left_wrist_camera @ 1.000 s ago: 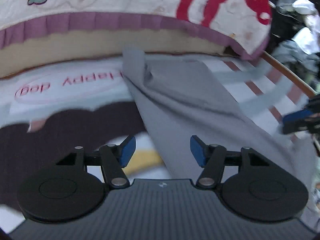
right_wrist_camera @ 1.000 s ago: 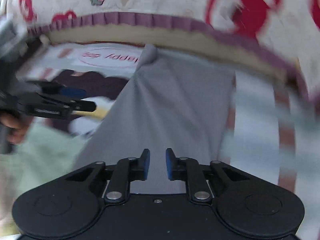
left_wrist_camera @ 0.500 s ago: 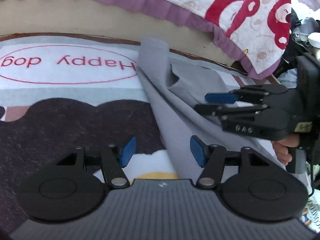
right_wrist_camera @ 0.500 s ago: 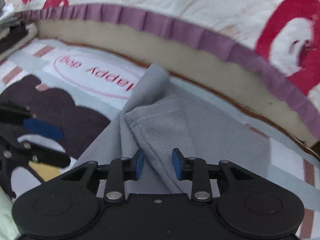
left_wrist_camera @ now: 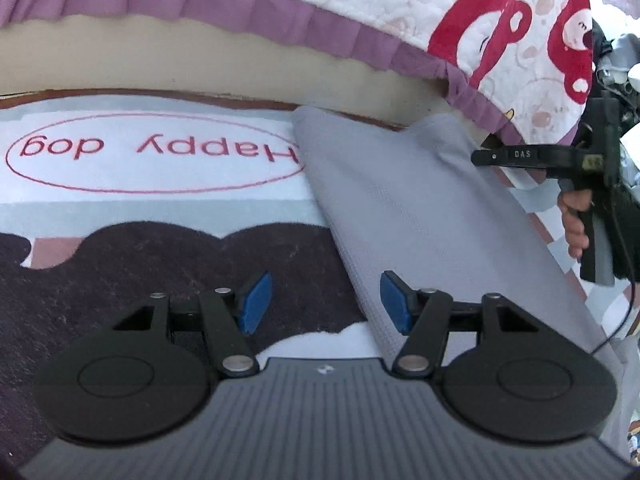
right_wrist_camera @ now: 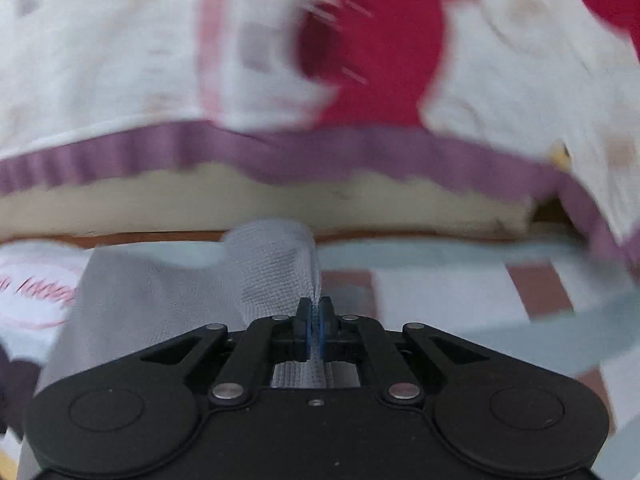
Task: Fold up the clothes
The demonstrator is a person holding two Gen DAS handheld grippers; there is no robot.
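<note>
Printed across the floor mat is a red "Happy dog" oval, and we use it as our landmark. Right of that oval, the grey garment lies spread, its far end against the bed's purple-frilled quilt. Our right claw has just been closing and now pinches a raised fold of the grey cloth, probably a corner, though blur hides the edge. Our left claw hangs open below the oval, straddling the garment's near edge without touching it, seemingly ready to pin or grab.
</note>
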